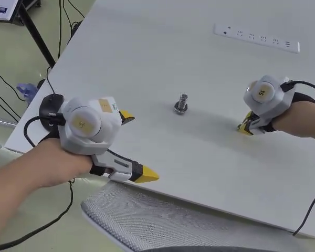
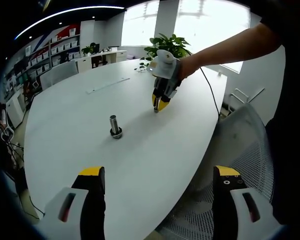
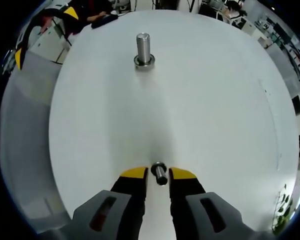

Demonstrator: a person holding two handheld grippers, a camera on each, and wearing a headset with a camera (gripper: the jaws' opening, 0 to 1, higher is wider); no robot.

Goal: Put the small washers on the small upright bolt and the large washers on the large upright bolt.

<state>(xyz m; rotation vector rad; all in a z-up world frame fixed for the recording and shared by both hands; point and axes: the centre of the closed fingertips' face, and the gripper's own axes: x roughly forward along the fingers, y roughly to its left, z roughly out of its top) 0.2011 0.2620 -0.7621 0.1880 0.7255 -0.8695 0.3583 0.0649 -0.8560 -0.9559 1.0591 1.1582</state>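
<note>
White oval counter [image 1: 163, 47]. My left hand-held gripper [image 2: 158, 172]: jaws wide, empty, over the near edge. Right hand-held gripper [image 1: 245, 126]: jaws narrow about the small upright steel bolt [image 3: 159, 173]; clamped or not, I cannot tell. Large upright steel bolt [image 1: 181, 103] stands mid-counter, well apart. Risk: a sideways drag by the right jaws would likely topple the small bolt.

L claw [image 2: 160, 172] wide open, R claw [image 3: 159, 173] narrowed, tips down.
</note>
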